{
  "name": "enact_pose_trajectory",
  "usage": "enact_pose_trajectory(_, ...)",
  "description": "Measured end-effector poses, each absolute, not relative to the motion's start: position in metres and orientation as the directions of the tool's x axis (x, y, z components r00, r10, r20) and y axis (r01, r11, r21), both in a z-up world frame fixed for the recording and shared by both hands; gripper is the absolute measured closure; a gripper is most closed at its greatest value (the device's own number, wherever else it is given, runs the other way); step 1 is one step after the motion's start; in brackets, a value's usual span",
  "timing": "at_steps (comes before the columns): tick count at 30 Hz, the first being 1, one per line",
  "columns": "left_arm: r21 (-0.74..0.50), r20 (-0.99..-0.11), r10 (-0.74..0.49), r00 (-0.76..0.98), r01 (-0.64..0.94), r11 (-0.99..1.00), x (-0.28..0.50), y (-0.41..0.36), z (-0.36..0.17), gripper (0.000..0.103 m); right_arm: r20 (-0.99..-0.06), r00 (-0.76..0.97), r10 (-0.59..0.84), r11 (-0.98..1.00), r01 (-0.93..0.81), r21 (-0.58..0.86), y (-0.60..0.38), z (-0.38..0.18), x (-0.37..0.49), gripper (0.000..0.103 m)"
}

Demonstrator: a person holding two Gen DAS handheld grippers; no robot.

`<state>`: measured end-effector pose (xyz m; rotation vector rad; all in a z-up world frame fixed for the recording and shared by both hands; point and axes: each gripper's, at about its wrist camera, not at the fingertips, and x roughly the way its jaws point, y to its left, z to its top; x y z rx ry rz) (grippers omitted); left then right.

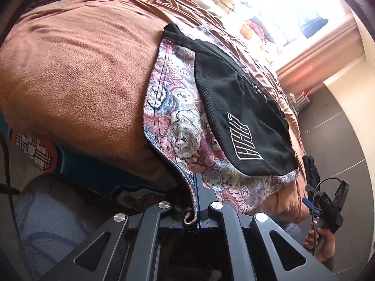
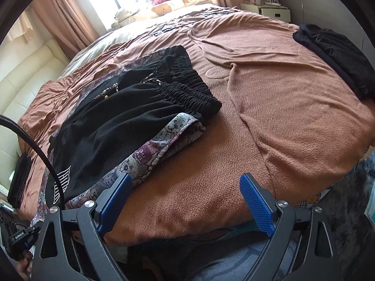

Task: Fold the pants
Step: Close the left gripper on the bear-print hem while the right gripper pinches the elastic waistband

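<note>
Left gripper (image 1: 191,213) pinches pants (image 1: 187,126) hem; right gripper (image 2: 185,201) seemingly empty, wide apart.

Pants (image 2: 131,126): black mesh, patterned side panels, elastic waistband; lying folded on the bed, hem corner pinched.

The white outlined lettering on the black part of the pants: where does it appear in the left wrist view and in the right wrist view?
Left wrist view: the white lettering sits right of centre, on the black panel near the hem.
Right wrist view: the lettering sits at lower left, partly behind a black cable.
Shared landmark: the brown bed cover.
</note>
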<state>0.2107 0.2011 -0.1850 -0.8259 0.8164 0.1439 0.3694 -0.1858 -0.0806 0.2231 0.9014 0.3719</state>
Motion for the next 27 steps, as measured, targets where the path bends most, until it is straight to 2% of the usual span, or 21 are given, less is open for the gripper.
enact_pose_trajectory(3,-0.595,-0.691,-0.180,0.700,-0.409,0.692,0.211,0.200,-0.179,0.097,-0.739,0.533,0.411,0.911,-0.201,0.361,-0.183,-0.091,0.383,0.020)
enact_pose_trajectory(8,-0.599,-0.677,-0.171,0.716,-0.400,0.694,0.211,0.201,-0.167,0.097,-0.741,0.512,0.436,0.896,-0.169,0.410,-0.185,-0.100,0.402,0.020)
enact_pose_trajectory(10,-0.597,-0.674,-0.166,0.720,-0.398,0.696,0.212,0.202,-0.163,0.097,-0.729,0.513,0.453,0.886,-0.166,0.434,-0.187,-0.103,0.409,0.021)
enact_pose_trajectory(12,-0.592,-0.673,-0.159,0.722,-0.397,0.702,0.212,0.201,-0.160,0.097,-0.715,0.516,0.472,0.874,-0.167,0.457,-0.187,-0.104,0.416,0.027)
enact_pose_trajectory(19,-0.588,-0.665,-0.135,0.735,-0.403,0.701,0.212,0.200,-0.152,0.097,-0.653,0.463,0.600,0.784,-0.179,0.594,-0.186,-0.122,0.447,0.036)
enact_pose_trajectory(22,-0.590,-0.653,-0.128,0.746,-0.396,0.703,0.212,0.200,-0.146,0.097,-0.639,0.444,0.628,0.759,-0.171,0.628,-0.183,-0.130,0.457,0.048)
enact_pose_trajectory(24,-0.594,-0.647,-0.125,0.752,-0.394,0.701,0.212,0.201,-0.144,0.097,-0.632,0.428,0.646,0.747,-0.183,0.639,-0.179,-0.131,0.462,0.069)
enact_pose_trajectory(27,-0.592,-0.640,-0.119,0.759,-0.388,0.706,0.212,0.203,-0.140,0.097,-0.628,0.411,0.661,0.737,-0.199,0.646,-0.175,-0.132,0.467,0.091)
